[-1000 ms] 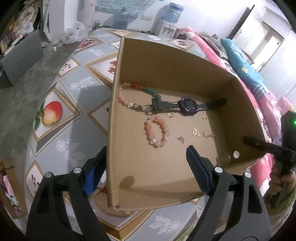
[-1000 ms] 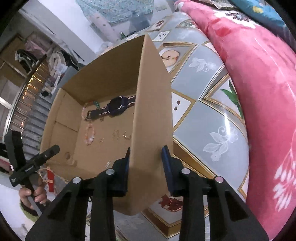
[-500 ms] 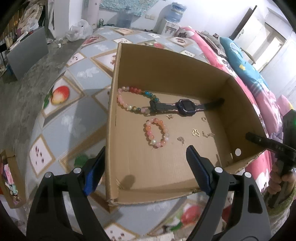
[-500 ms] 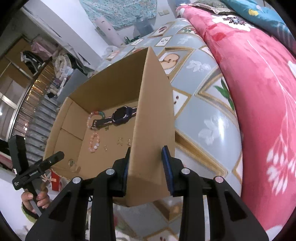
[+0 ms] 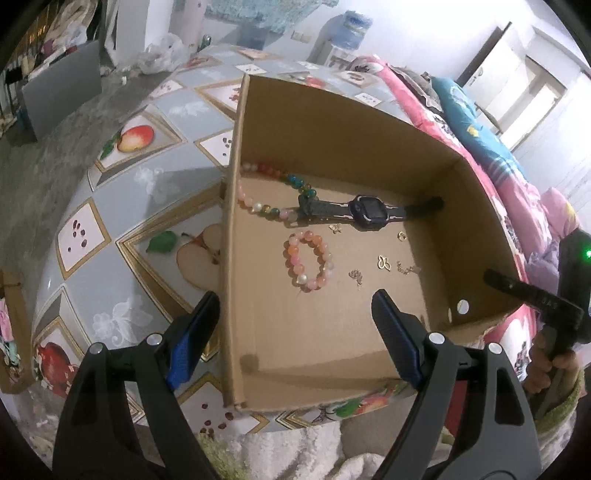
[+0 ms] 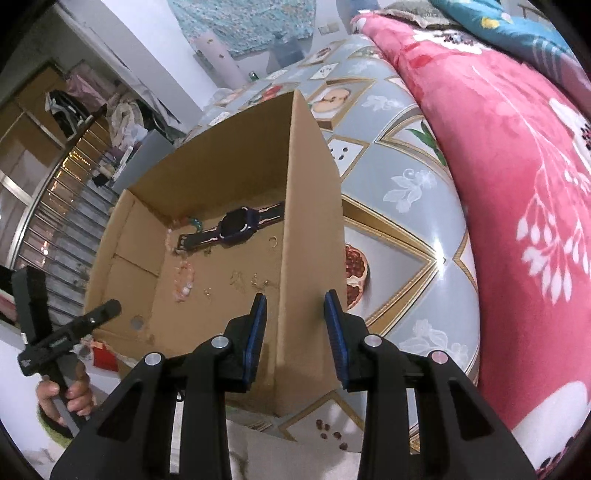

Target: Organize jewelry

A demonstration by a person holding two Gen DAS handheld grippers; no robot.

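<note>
An open cardboard box (image 5: 332, 122) sits on the table and holds the jewelry. Inside lie a dark watch (image 5: 369, 212), a pink bead bracelet (image 5: 308, 264), a multicoloured bead bracelet (image 5: 269, 192) and several small gold pieces (image 5: 384, 263). My left gripper (image 5: 295, 295) stands open astride the box's left wall, one finger outside and one over the box floor. My right gripper (image 6: 295, 295) is shut on the box's right wall (image 6: 314, 240). The watch (image 6: 236, 225) and the pink bracelet (image 6: 183, 280) also show in the right wrist view.
The table wears a fruit-patterned cloth (image 5: 110, 229). A pink floral blanket (image 6: 517, 184) lies along its right side. The box stands close to the table's near edge, with white fluffy fabric (image 5: 295, 443) just below. Clutter and a water bottle (image 5: 351, 26) stand beyond the far end.
The box and both grippers have slid together toward the table's near edge. The cloth pattern has passed away beneath them, and the jewelry has kept its place in the box.
</note>
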